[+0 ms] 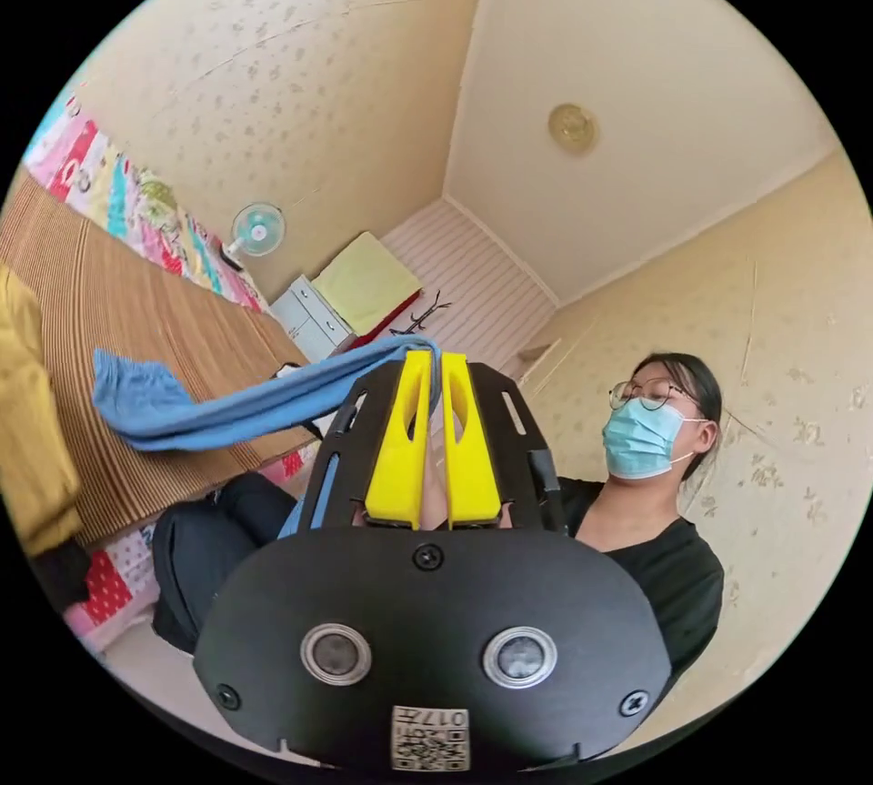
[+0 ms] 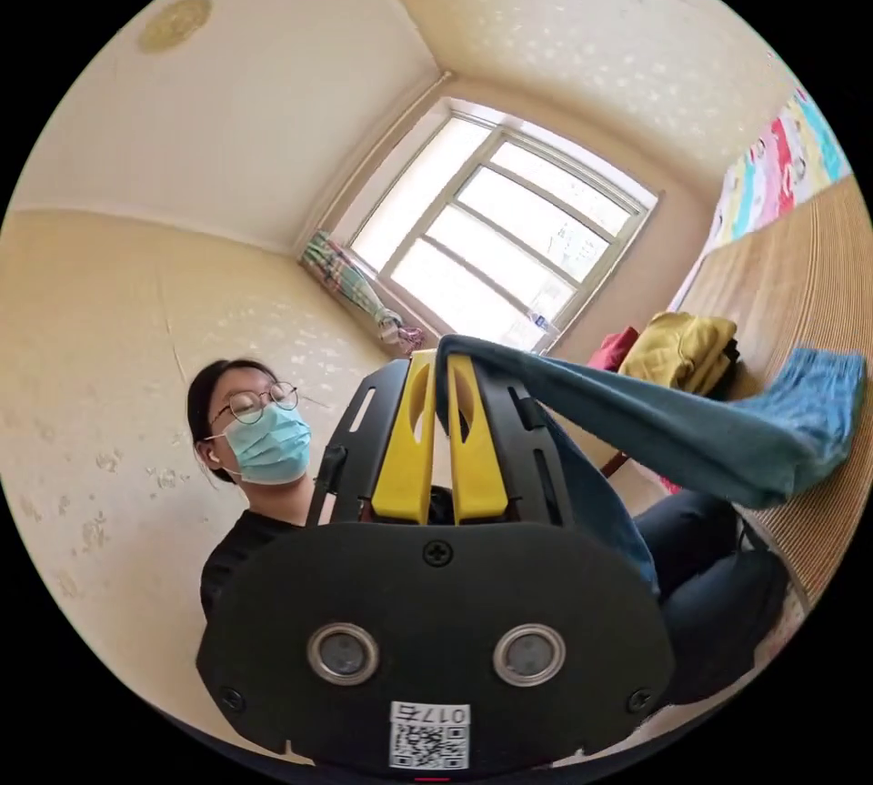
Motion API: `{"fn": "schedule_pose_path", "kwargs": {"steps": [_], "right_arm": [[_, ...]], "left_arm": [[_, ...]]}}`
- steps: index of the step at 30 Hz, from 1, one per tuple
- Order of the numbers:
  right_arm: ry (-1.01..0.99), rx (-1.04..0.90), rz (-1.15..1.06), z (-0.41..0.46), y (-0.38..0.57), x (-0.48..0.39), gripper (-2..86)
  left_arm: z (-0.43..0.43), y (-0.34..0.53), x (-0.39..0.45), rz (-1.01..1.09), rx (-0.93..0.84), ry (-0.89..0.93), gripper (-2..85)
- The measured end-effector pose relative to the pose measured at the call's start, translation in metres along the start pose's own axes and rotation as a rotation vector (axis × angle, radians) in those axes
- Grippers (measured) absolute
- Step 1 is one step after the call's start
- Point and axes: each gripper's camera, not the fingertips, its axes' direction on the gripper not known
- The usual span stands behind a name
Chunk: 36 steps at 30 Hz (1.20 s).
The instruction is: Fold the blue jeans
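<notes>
In the left gripper view, the left tongs (image 1: 435, 367) have their yellow jaws nearly together, with an edge of the blue jeans (image 1: 218, 412) pinched between the tips. From there the denim runs taut across to the bed (image 1: 145, 312), where its far end lies bunched on the striped mat beside a yellow garment (image 1: 27, 421). The bite looks shallow, right at the jaw tips, so a sharp tug could pull the fabric free. A person (image 1: 637, 494) sits close behind the tongs.

In the right gripper view, the right tongs (image 2: 438, 367) are likewise almost closed on another edge of the blue jeans (image 2: 691, 439), which drape over one jaw and stretch toward the bed (image 2: 818, 276). The far end rests near a pile of yellow clothing (image 2: 687, 348). If the two hands lift unevenly, the cloth may twist or drag into that pile, and the fold would come out skewed.
</notes>
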Motion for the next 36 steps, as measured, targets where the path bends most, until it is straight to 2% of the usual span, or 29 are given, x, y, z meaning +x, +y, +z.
{"fn": "schedule_pose_path", "kwargs": {"steps": [5, 10, 13, 16, 20, 24, 27, 30, 32, 33, 36], "right_arm": [[0.094, -0.042, -0.307, 0.028, -0.033, -0.160, 1.7], [0.131, -0.065, -0.488, 0.060, -0.038, -0.269, 1.6], [0.158, -0.051, -0.558, 0.075, -0.041, -0.319, 1.6], [0.191, -0.036, -0.567, 0.082, -0.048, -0.338, 1.6], [0.188, 0.016, -0.421, 0.072, -0.064, -0.293, 1.7], [0.283, 0.075, -0.242, 0.051, -0.088, -0.199, 1.7], [0.448, 0.028, -0.098, 0.036, -0.105, -0.110, 1.9], [0.610, -0.014, 0.006, 0.036, -0.100, -0.036, 1.9], [0.747, -0.047, 0.053, 0.043, -0.086, 0.006, 1.9], [0.774, -0.063, 0.056, 0.045, -0.081, 0.014, 1.8], [0.778, -0.100, 0.003, 0.053, -0.045, 0.032, 1.7]], "left_arm": [[0.045, -0.031, 0.123, 0.291, -0.024, -0.008, -0.4], [0.075, -0.036, 0.231, 0.507, 0.012, -0.029, -0.4], [0.090, -0.039, 0.261, 0.549, 0.033, -0.037, -0.4], [0.104, -0.039, 0.256, 0.542, 0.075, -0.100, -0.4], [0.114, -0.046, 0.190, 0.409, 0.068, -0.103, -0.5], [0.115, -0.056, 0.060, 0.207, 0.039, -0.222, -0.4], [0.107, -0.047, -0.043, 0.092, -0.015, -0.351, -0.4], [0.104, -0.016, -0.129, -0.074, -0.060, -0.353, -0.4], [0.105, 0.010, -0.159, -0.122, -0.096, -0.418, -0.3], [0.108, 0.029, -0.170, -0.127, -0.121, -0.461, -0.3], [0.107, 0.080, -0.178, -0.124, -0.158, -0.429, -0.2]]}}
